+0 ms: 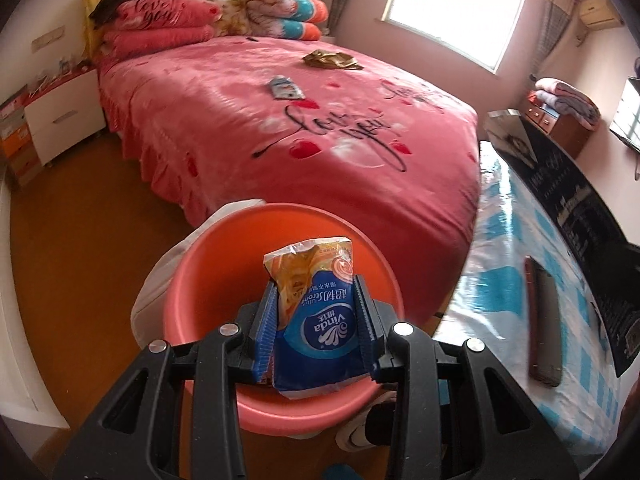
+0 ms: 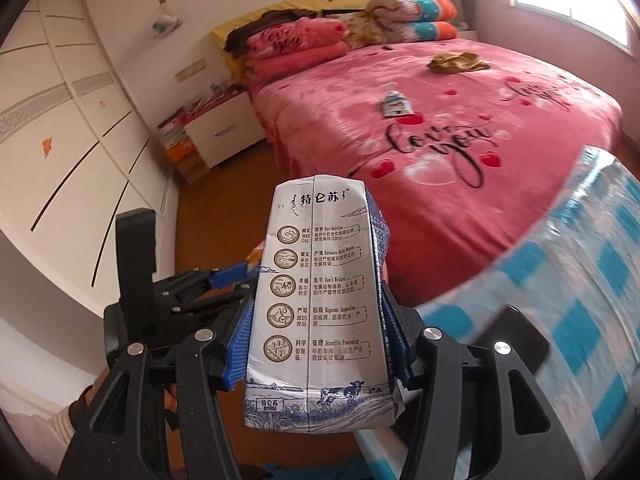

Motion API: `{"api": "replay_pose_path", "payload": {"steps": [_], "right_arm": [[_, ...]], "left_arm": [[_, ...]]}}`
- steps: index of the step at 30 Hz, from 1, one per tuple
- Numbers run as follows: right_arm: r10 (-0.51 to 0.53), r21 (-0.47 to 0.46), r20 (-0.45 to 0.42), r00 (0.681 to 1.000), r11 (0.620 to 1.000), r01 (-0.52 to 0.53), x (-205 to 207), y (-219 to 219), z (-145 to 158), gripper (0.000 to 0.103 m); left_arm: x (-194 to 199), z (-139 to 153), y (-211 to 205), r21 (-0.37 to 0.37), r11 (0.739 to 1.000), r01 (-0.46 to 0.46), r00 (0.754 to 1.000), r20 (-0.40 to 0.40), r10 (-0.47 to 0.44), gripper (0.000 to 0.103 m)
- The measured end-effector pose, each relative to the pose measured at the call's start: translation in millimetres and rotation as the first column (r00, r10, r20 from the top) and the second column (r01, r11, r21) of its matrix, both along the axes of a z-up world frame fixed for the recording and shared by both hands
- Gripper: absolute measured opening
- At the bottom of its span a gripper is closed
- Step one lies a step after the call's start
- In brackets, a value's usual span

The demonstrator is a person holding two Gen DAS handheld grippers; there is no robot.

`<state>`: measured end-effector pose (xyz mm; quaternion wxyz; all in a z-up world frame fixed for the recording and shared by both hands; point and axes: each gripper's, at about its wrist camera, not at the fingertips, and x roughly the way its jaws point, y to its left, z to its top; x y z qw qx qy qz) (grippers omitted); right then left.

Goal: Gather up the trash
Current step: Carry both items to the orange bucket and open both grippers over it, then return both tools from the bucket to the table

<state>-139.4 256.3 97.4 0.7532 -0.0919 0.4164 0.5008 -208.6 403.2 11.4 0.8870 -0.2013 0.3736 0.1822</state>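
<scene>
My left gripper (image 1: 316,292) is shut on a blue tissue pack (image 1: 320,328), holding it upright over the open mouth of a round orange-pink bin (image 1: 192,280) on the floor. My right gripper (image 2: 316,300) is shut on a white milk carton (image 2: 316,312) with printed text, held upright at the foot of the bed. The left gripper (image 2: 240,272) also shows at the left of the right wrist view. On the pink bedspread lie a small blue-white wrapper (image 1: 285,87) (image 2: 395,104) and a crumpled gold wrapper (image 1: 332,59) (image 2: 458,62).
A table with a blue-checked cloth (image 1: 500,248) (image 2: 592,280) stands to the right, bearing a dark phone (image 1: 544,320) and a black box (image 1: 568,192). A white nightstand (image 1: 60,120) sits left of the bed. White wardrobe doors (image 2: 60,120) line the left wall. The floor is wood.
</scene>
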Motion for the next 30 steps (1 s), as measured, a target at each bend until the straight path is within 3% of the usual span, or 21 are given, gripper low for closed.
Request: {"api": "replay_pose_path", "payload": {"steps": [4, 6, 8, 11, 16, 24, 30], "right_arm": [[0.025, 0.006, -0.022, 0.999, 1.000, -0.025, 5, 25, -9, 0.058], [0.021, 0.013, -0.028, 0.999, 1.000, -0.020, 12, 35, -15, 0.080], [-0.011, 0.008, -0.024, 1.000, 1.000, 0.011, 15, 38, -19, 0.086], [-0.043, 0.011, -0.064, 0.997, 0.999, 0.044, 24, 31, -27, 0.086], [-0.104, 0.003, -0.064, 0.992, 0.994, 0.105, 31, 8, -25, 0.089], [-0.169, 0.018, -0.008, 0.986, 0.985, 0.169, 28, -24, -10, 0.089], [-0.221, 0.014, 0.062, 0.973, 0.975, 0.221, 23, -43, -7, 0.089]], "left_arm": [[-3, -7, 10, -0.012, 1.000, -0.026, 1.000, -0.004, 0.026, 0.039], [-2, -11, 16, -0.008, 0.999, -0.040, 0.999, -0.014, 0.040, 0.045], [-3, -15, 21, 0.011, 0.998, -0.066, 0.997, -0.032, 0.067, 0.052], [-5, -22, 27, 0.010, 0.996, -0.089, 0.995, -0.049, 0.089, 0.068], [-8, -30, 34, 0.009, 0.994, -0.113, 0.992, -0.060, 0.114, 0.077], [-6, -26, 30, 0.010, 0.996, -0.089, 0.996, -0.009, 0.089, 0.083], [-5, -11, 12, 0.085, 0.995, -0.048, 0.994, 0.102, 0.039, 0.083]]}}
